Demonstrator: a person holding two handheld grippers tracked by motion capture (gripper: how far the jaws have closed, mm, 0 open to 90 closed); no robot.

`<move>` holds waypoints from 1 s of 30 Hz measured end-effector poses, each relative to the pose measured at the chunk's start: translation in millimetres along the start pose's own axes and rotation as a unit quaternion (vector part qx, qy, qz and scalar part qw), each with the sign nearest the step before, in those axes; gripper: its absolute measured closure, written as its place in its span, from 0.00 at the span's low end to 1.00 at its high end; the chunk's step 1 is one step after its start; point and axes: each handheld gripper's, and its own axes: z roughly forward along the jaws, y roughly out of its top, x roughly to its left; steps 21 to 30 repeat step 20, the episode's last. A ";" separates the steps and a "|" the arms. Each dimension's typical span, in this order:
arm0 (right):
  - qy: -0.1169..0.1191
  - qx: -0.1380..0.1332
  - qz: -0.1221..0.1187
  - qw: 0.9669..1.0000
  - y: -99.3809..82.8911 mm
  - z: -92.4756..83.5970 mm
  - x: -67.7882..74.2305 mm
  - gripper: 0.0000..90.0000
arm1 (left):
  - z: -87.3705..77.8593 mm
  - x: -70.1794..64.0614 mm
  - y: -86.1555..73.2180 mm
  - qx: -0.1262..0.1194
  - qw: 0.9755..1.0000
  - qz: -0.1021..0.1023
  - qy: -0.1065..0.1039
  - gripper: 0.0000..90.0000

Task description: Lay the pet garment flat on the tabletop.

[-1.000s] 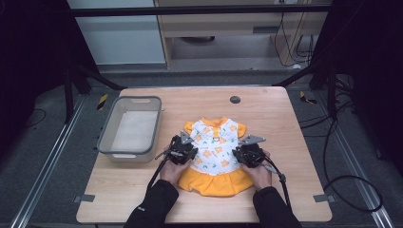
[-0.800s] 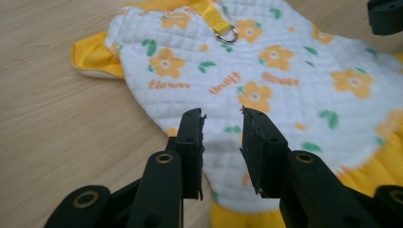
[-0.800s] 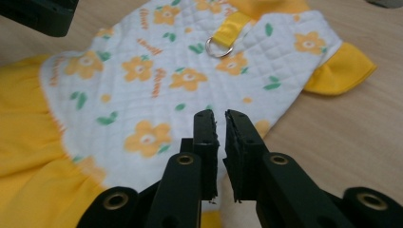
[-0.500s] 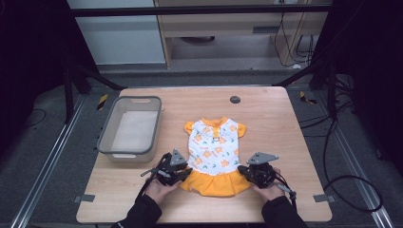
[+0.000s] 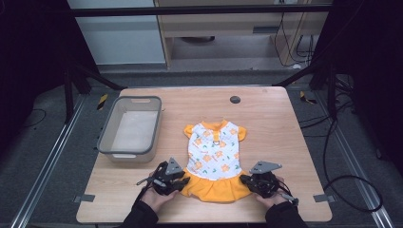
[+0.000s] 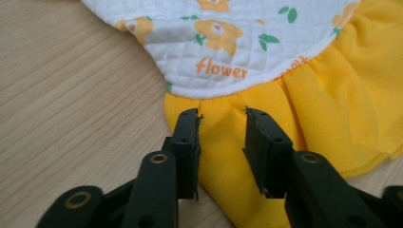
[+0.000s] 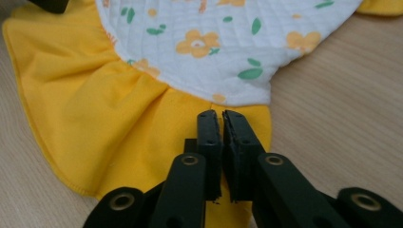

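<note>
Lab: framed test table (image 5: 266,118), cables (image 5: 328,142)

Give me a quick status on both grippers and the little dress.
Left gripper open, jaws straddling the yellow skirt's corner. Right gripper shut on the opposite skirt corner. Dress flat on the table, bin off to the left, nothing blocking.

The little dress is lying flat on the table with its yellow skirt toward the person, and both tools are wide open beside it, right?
Not quite. The dress does lie flat on the table with its yellow skirt toward the person, but only the left tool is open. The right gripper view shows the right tool nearly shut over the skirt's edge.
</note>
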 end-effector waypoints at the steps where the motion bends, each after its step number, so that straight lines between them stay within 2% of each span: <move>1: 0.000 0.000 0.000 1.000 0.0 0.0 0.0 0.93 | 0.0 0.0 0.0 0.000 1.000 0.000 0.000 0.68; 3: -0.004 -0.017 0.005 1.000 1.9 -5.1 -2.0 0.90 | -6.6 2.2 0.1 -0.016 1.000 -0.007 0.000 0.66; 4: -0.015 -0.039 0.009 0.999 2.9 -11.7 -5.9 0.84 | -14.6 4.5 -0.8 -0.032 0.999 -0.015 0.007 0.62; 5: -0.021 -0.049 0.015 0.998 2.8 -15.5 -8.3 0.82 | -14.6 4.5 -0.8 -0.032 0.999 -0.015 0.007 0.61; 6: -0.031 -0.060 0.019 0.998 2.3 -18.9 -11.0 0.78 | -22.9 7.3 -3.5 -0.045 0.999 -0.021 0.010 0.59; 7: -0.031 -0.060 0.019 0.998 2.3 -18.9 -11.0 0.78 | -22.9 7.3 -3.5 -0.045 0.999 -0.021 0.010 0.56; 8: -0.053 -0.075 0.024 0.996 0.4 -25.8 -16.3 0.71 | -27.2 8.6 -5.5 -0.052 0.998 -0.022 0.015 0.53; 9: -0.053 -0.075 0.024 0.996 0.4 -25.8 -16.3 0.71 | -31.4 10.0 -8.0 -0.057 0.998 -0.023 0.019 0.53; 10: -0.071 -0.087 0.034 0.993 -3.0 -31.6 -22.5 0.64 | -39.3 12.7 -13.8 -0.066 0.997 -0.029 0.023 0.48; 11: -0.071 -0.087 0.034 0.993 -3.0 -31.6 -22.5 0.64 | -39.3 12.7 -13.8 -0.066 0.997 -0.029 0.023 0.45; 12: -0.087 -0.091 0.046 0.991 -7.0 -35.7 -28.8 0.58 | -46.7 15.6 -21.0 -0.073 0.997 -0.033 0.026 0.43; 13: -0.099 -0.091 0.049 0.990 -9.2 -37.2 -31.8 0.55 | -46.7 15.6 -21.0 -0.073 0.997 -0.033 0.026 0.41; 15: -0.105 -0.089 0.053 0.989 -11.3 -38.5 -34.9 0.53 | -52.8 17.4 -27.9 -0.072 0.996 -0.030 0.038 0.40; 16: -0.118 -0.088 0.064 0.987 -15.3 -40.4 -40.1 0.50 | -57.9 19.5 -33.8 -0.074 0.996 -0.031 0.046 0.37; 20: -0.127 -0.087 0.076 0.985 -19.1 -42.9 -46.1 0.46 | -64.0 23.1 -40.2 -0.077 0.995 -0.037 0.054 0.35; 30: -0.127 -0.087 0.076 0.985 -19.1 -42.9 -46.1 0.46 | -64.0 23.1 -40.2 -0.077 0.995 -0.037 0.054 0.35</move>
